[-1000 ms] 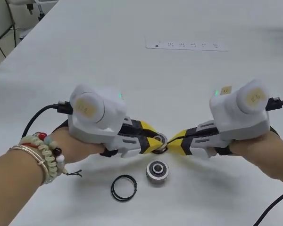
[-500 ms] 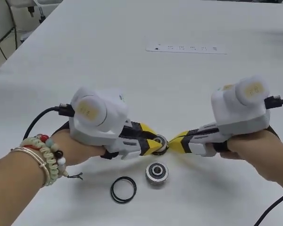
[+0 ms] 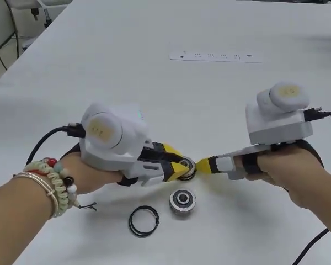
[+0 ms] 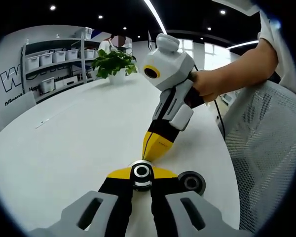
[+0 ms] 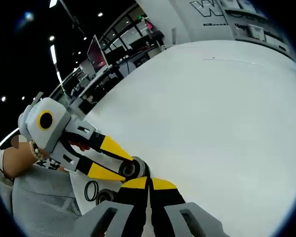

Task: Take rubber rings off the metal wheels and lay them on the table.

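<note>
The left gripper has its yellow-tipped jaws closed on a small metal wheel, one tip on either side of it, holding it just above the white table. In the left gripper view the wheel sits squarely between those tips with its bearing centre facing the camera.

The right gripper comes in from the opposite side, its jaws pressed together so that only a thin dark seam shows between them in the right gripper view. Its tips meet the rim of the held wheel. Whether they have caught a rubber ring there I cannot tell, as the spot is too small and partly covered.

A second wheel lies flat on the table just in front of the two grippers. Beside it, toward the left hand, rest two black rubber rings, overlapping and already off their wheel.

Farther back lies a white power strip – well apart from the work
</note>
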A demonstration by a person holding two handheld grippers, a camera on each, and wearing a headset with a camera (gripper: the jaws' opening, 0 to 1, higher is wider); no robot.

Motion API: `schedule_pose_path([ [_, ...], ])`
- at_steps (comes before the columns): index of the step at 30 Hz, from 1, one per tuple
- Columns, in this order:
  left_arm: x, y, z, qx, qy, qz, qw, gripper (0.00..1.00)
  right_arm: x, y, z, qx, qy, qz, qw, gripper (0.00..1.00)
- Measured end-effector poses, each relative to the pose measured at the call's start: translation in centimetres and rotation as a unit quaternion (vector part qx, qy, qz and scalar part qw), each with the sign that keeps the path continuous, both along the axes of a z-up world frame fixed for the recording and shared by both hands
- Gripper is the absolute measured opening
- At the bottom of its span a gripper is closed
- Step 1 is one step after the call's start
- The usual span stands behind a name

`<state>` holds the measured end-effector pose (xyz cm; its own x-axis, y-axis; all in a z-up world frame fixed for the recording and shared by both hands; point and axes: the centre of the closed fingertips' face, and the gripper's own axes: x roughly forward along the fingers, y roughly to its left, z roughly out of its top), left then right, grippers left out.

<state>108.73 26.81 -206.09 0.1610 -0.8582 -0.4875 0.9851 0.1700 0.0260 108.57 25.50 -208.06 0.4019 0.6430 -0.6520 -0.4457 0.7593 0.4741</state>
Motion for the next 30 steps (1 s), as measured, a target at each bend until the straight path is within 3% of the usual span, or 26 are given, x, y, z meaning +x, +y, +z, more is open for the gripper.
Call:
schedule_pose_path([
  [2, 0.0, 0.0, 0.0, 0.0, 0.0, 0.0, 1.0, 0.07, -0.2, 0.0, 0.1, 0.016, 0.031, -0.026, 0.999, 0.0],
  [4, -0.1, 0.0, 0.0, -0.001, 0.001, -0.001, 1.0, 0.07, -0.1, 0.1, 0.6, 0.018, 0.008, -0.006, 0.9998, 0.0],
  [6, 0.0, 0.0, 0.0, -0.002, 0.002, 0.0, 1.0, 0.07, -0.1, 0.1, 1.0, 0.037, 0.021, -0.023, 0.9988, 0.0],
  [9, 0.0, 0.0, 0.0, -0.006, 0.004, 0.0, 1.0, 0.07, -0.1, 0.2, 1.2, 0.054, 0.021, -0.023, 0.9981, 0.0],
  [30, 0.0, 0.0, 0.0, -0.01, -0.003, -0.002, 0.9999, 0.07, -0.2, 0.6, 1.8, 0.057, 0.023, -0.024, 0.9978, 0.0],
])
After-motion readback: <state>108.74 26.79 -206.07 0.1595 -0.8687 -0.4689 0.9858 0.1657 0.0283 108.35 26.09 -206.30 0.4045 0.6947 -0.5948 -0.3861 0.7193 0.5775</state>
